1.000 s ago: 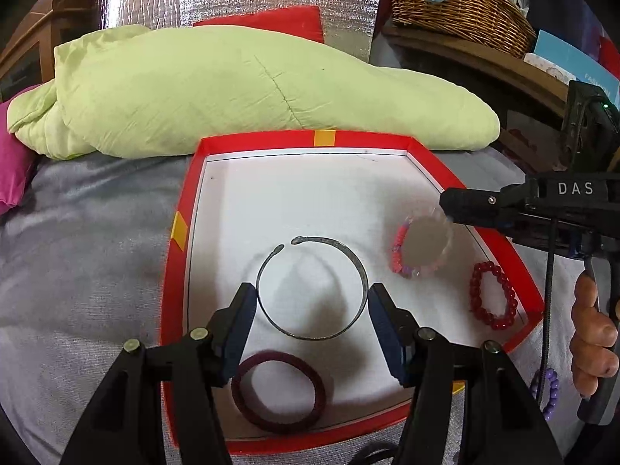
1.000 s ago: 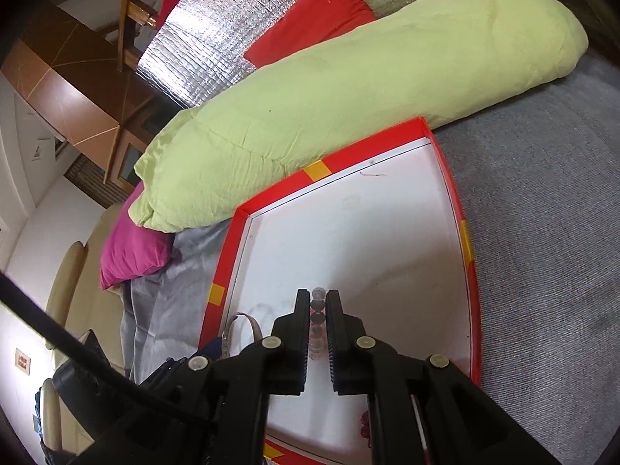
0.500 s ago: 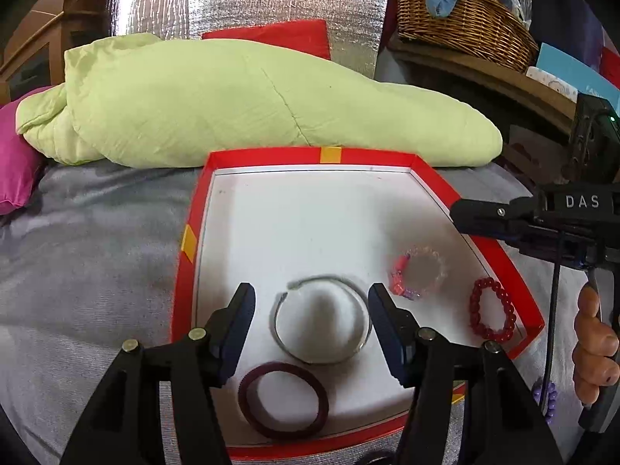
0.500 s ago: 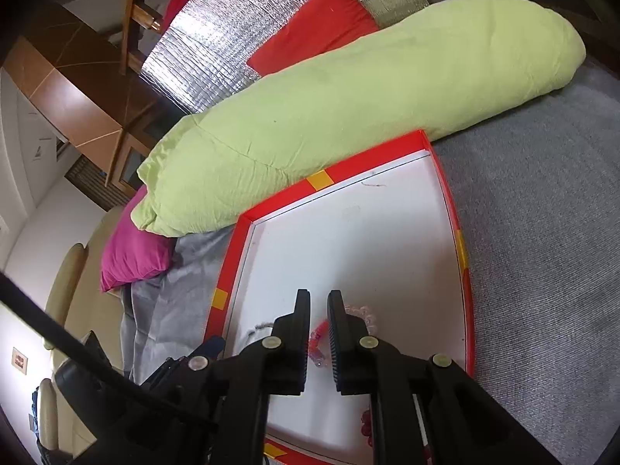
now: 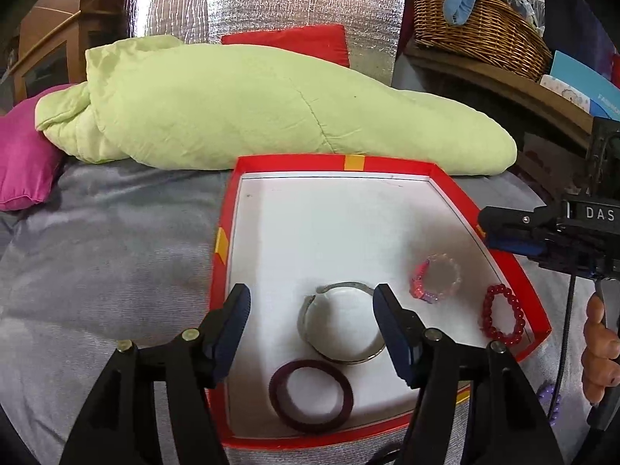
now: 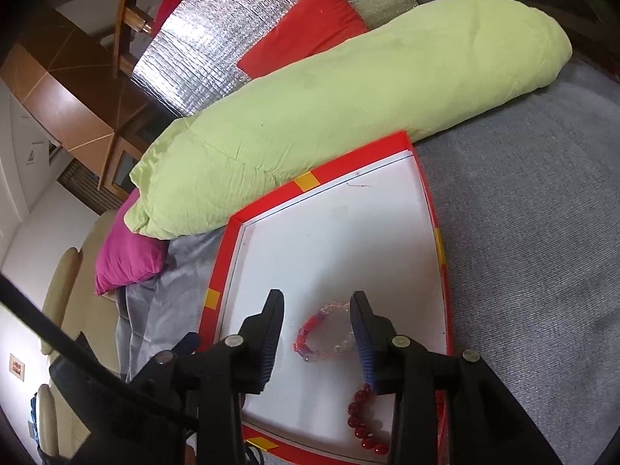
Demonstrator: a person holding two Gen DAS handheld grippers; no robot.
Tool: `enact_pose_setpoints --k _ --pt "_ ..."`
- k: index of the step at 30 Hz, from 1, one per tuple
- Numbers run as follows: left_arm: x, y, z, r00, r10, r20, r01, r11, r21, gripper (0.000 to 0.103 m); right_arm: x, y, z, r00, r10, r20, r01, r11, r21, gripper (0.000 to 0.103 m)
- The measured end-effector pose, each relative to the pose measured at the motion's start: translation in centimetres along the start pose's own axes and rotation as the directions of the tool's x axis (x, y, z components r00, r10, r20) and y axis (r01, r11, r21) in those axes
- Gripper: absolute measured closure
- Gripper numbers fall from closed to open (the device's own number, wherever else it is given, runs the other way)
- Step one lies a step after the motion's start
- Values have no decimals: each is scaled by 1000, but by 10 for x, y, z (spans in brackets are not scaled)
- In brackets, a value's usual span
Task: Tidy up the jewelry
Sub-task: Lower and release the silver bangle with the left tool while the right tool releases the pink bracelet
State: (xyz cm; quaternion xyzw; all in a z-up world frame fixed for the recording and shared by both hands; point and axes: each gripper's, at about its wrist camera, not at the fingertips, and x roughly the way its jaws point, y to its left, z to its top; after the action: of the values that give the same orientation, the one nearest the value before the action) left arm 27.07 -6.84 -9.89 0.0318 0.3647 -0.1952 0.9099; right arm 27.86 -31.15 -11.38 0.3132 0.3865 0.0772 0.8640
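Both the left gripper (image 5: 310,310) and right gripper (image 6: 317,321) are hanging wide open. The pink-and-clear bracelet (image 6: 324,331), released since a second ago, is lying inside the red-rimmed tray (image 5: 226,209), near its right edge, with bare floor beyond.

It is a home bedroom: a grey bed (image 5: 116,240) with pillows (image 5: 248,104), a wicker basket (image 5: 480,31) on a wooden shelf.

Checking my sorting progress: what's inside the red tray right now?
Four bracelets lie in the tray: silver bangle, maroon ring, pink-and-clear beaded, red beaded. The claws hide some of the near floor.
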Motion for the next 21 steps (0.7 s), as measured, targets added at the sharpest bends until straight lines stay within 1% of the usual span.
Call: enact_pose_setpoints --k 9,11,12,14,21 --pt "-18 4 -8 999 34 11 -34 999 6 35 -14 2 -2 1000 -7 21 7 1000 -18 65" --pt "-27 4 -10 999 36 22 -36 999 9 35 -20 2 -4 1000 -6 28 7 1000 -17 65" --pt "-33 4 -12 998 35 44 -36 999 16 35 -23 2 -5 1000 -6 31 7 1000 -18 65" --pt "-44 3 -16 998 29 55 -30 999 16 35 -30 2 -9 999 -5 40 6 1000 -20 65" --pt "-81 7 -37 995 51 83 -52 999 10 35 -59 9 -21 997 -9 72 13 999 -51 65"
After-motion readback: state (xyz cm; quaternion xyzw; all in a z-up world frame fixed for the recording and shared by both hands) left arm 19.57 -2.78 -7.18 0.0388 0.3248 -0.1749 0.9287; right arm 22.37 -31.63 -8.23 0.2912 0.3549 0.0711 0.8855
